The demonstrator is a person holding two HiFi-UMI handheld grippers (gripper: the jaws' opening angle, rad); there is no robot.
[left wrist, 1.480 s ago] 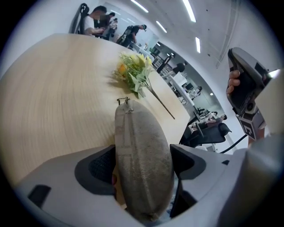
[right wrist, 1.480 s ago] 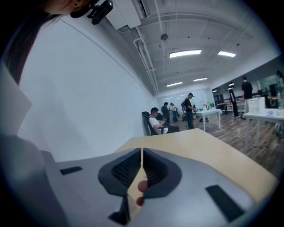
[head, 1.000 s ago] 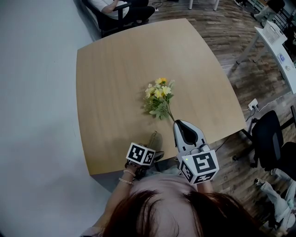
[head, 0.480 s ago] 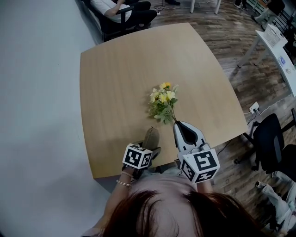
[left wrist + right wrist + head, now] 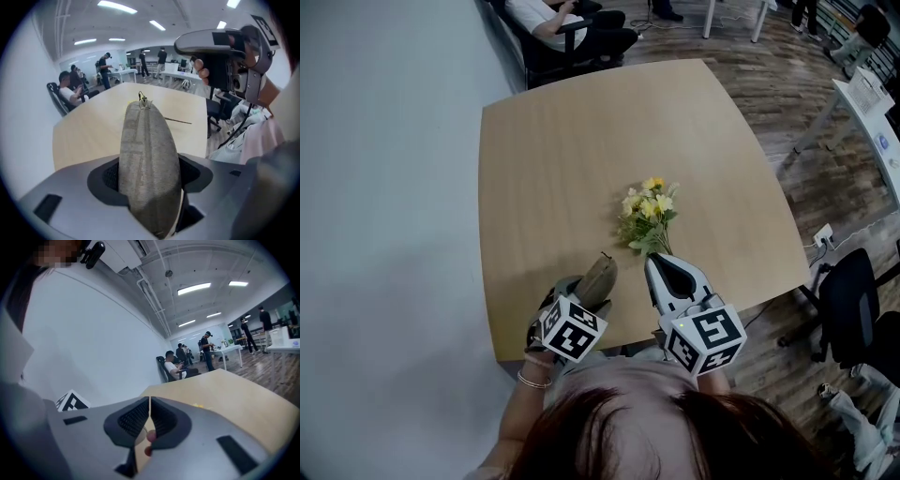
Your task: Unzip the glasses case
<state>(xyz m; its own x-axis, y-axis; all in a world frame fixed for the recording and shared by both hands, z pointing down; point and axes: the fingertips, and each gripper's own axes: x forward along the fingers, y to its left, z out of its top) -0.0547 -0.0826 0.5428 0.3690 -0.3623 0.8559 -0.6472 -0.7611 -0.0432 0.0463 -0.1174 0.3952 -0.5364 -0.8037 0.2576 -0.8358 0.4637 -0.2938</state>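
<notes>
The glasses case is a grey-brown fabric pod, and my left gripper is shut on it above the table's near edge. In the left gripper view the case fills the gap between the pads, its far end pointing away with the zipper pull at the tip. My right gripper is shut and empty, just right of the case, pointing at the flowers. The right gripper view shows its pads meeting with nothing between them. The right gripper also hangs at the upper right of the left gripper view.
A small bunch of yellow flowers lies mid-table on the light wooden table, its stem toward me. A black office chair stands at the right. People sit and stand beyond the table's far edge.
The left gripper has lifted and rolled with the case, whose far end now sticks up more. The right gripper shifted slightly and stays shut.
</notes>
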